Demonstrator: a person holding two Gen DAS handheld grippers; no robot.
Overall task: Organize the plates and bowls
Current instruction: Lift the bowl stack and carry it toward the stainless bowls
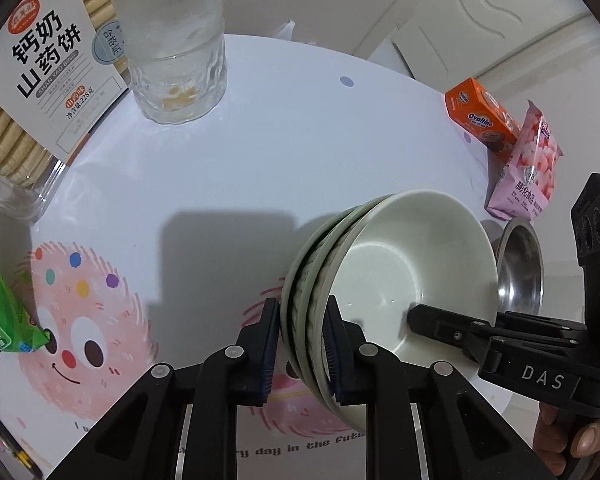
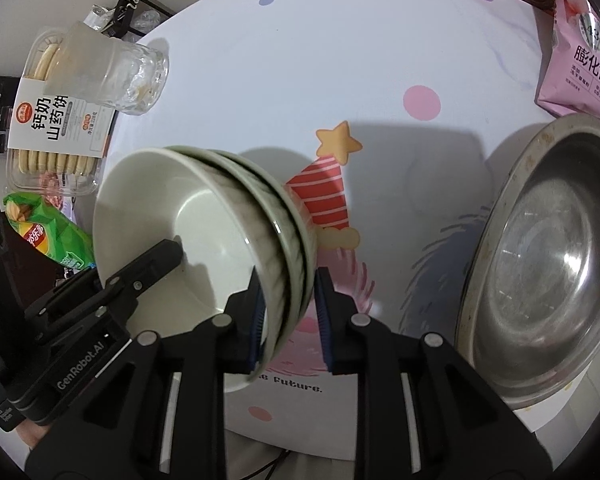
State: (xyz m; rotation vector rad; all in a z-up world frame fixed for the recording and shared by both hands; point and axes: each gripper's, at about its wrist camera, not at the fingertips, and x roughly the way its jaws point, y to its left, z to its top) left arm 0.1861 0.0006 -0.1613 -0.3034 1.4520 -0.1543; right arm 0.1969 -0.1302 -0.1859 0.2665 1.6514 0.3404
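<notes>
You have a nested stack of pale bowls (image 1: pixel 400 276) held up on edge above the worktop (image 1: pixel 260 152), with both grippers on its rim from opposite sides. Your left gripper (image 1: pixel 302 344) is nearly closed, its pads pinching the stacked rims low in the middle of the left wrist view. Your right gripper (image 2: pixel 288 316) is closed down the same way on the opposite part of the rim, low centre in the right wrist view; one of its fingers reaches into the innermost bowl.

The relation that matters is the tilt. The stack's axis lies close to horizontal, its open mouth facing right in the left wrist view and left in the right wrist view, so the bowls stand on edge between your two grips. The steel basin (image 2: pixel 540 264) sits on the worktop at the right edge of the right wrist view, nearer your right gripper, with bare worktop between it and the stack.

If you mean to set the stack down, you will probably need to roll it upright first, both wrists turning together, or the inner bowls could slide out.
</notes>
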